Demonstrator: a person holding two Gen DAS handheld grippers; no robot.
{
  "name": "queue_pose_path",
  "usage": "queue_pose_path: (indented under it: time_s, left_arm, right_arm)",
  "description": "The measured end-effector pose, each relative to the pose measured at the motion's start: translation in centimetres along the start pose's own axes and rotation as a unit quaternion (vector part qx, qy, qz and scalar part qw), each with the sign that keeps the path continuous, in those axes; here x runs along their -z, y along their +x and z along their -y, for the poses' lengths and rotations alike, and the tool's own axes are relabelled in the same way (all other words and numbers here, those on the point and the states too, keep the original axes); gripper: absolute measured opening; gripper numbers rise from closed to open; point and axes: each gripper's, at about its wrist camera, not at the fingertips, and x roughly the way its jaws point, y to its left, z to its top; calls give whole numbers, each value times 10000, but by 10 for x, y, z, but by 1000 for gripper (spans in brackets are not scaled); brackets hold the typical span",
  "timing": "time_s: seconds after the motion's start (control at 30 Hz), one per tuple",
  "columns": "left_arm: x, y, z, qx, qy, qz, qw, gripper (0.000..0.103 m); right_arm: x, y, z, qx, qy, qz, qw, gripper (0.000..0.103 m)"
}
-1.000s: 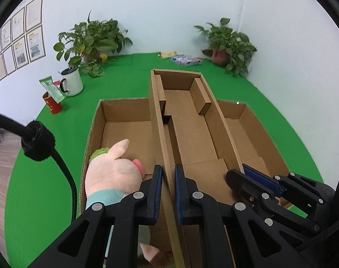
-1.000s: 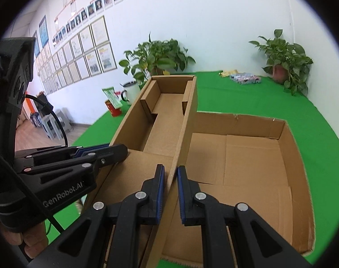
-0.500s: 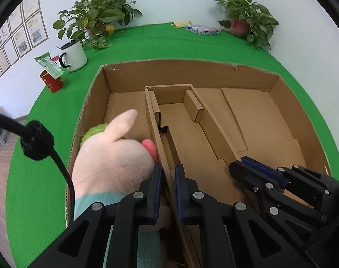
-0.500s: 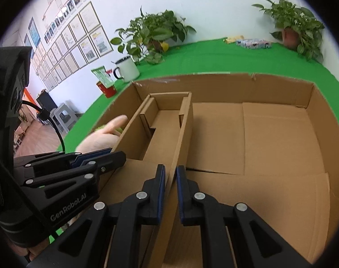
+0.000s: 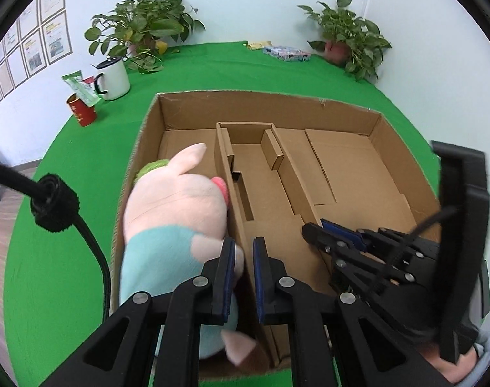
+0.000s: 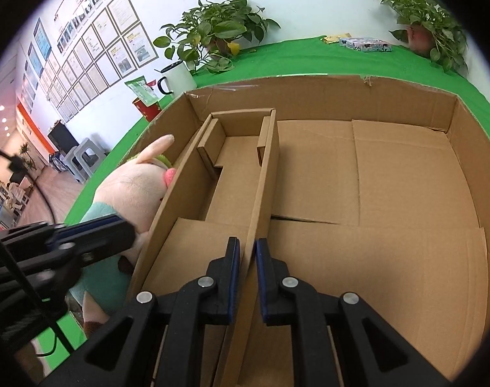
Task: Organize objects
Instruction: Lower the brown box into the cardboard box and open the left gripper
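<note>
A large open cardboard box (image 5: pixel 267 96) (image 6: pixel 309 80) lies on the green table. Inside it sits a narrow cardboard insert (image 5: pixel 264 177) (image 6: pixel 238 161) with two long walls and small cross tabs. My left gripper (image 5: pixel 243 248) is shut on the near end of the insert's left wall. My right gripper (image 6: pixel 247 248) is shut on the near end of its right wall, and it also shows in the left wrist view (image 5: pixel 325 229). A pink plush pig (image 5: pixel 174 200) (image 6: pixel 128 183) in a teal top fills the box's left compartment, pressed against the insert.
On the table's far left stand a white mug (image 5: pixel 114 79), a red can (image 5: pixel 82 113) and a green packet (image 5: pixel 80 87). Two potted plants (image 5: pixel 145 29) (image 5: pixel 345 35) and a flat printed pack (image 5: pixel 287 53) line the back edge. The box's right compartment (image 6: pixel 390 177) holds nothing.
Both grippers have sunk with the insert. It stood above the box rim a second ago and now lies down inside the box beside the plush pig.
</note>
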Motion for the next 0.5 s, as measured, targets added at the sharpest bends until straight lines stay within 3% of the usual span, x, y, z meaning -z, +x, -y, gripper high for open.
queue_pose_path:
  time_s: [0.17,0.27,0.3,0.33,0.37,0.4,0.47,0.5]
  left_arm:
    - [19,-30,-6,16,-85,183,9998,9]
    - [31,-54,-6,-63,-54,465,9989,11]
    - [34,-62,-5,-100,-50,570,9983,16]
    - [39,-73,-4,-170,-58,741,9971,29]
    - [43,-82,-3,-225,-73,862,9960,40]
    - [47,-91,-1,-282,-96,993,9946,63]
    - [59,-116,5,-410,-134,1426,9888,78]
    - [63,-126,8,-446,-107,1595,9861,81]
  right_arm:
    - [-2,-6,0,115,-36,82,9999,12]
    - [-2,-32,-5,144,-155,399,9990,15]
    - [-1,-43,-7,119,-209,508,9984,27]
    - [1,-54,-9,132,-266,643,9975,49]
    - [6,-67,-11,186,-301,802,9962,62]
    - [11,-80,-13,233,-323,947,9947,81]
    - [22,-98,-16,396,-354,1067,9929,81]
    - [27,-105,-16,497,-362,1087,9922,81]
